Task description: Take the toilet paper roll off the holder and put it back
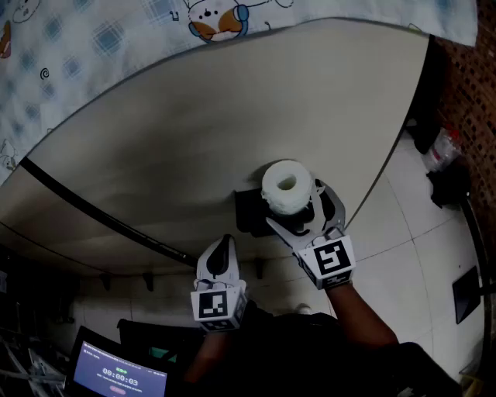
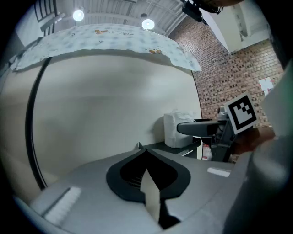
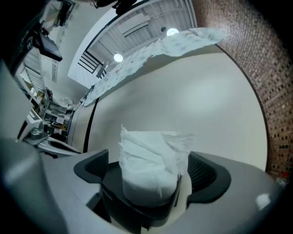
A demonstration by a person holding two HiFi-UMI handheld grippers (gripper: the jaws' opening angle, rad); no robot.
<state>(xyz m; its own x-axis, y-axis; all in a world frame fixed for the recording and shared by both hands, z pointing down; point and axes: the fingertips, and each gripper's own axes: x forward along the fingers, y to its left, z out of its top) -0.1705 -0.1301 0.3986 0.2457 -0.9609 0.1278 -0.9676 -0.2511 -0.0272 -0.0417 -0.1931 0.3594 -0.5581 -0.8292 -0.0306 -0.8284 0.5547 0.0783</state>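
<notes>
The right gripper [image 1: 298, 208] was held level toward the wall [image 1: 194, 139], with its jaws standing wide apart. The toilet paper roll [image 1: 285, 186] was between the two jaws. In the right gripper view, a small gap showed on each side of the roll [image 3: 149, 160], so the jaws were around it but did not press on it. The roll stood upright on the black holder [image 1: 249, 213] with its hole facing up, and its outer sheet was loose and wrinkled. The holder was fixed to the wall and reached under the roll, between the lower parts of the jaws. The wall was just behind the roll.

The left gripper [image 1: 225, 246] was lower and to the left of the holder, apart from the roll. Its jaws were together and nothing was between them [image 2: 146, 169]. From its own view, the roll [image 2: 176, 130] was ahead and to the right, with one jaw of the right gripper beside it.

Farther out, a patterned cloth [image 1: 155, 23] hung over the top edge of the wall. A thin black strip [image 1: 101, 217] ran across the wall to the left of the holder. To the right there was a tiled floor [image 1: 411, 248], and a plastic bottle [image 1: 442, 147] lay on it near a brick wall [image 1: 473, 85]. At the lower left, a small screen [image 1: 116, 376] was glowing.
</notes>
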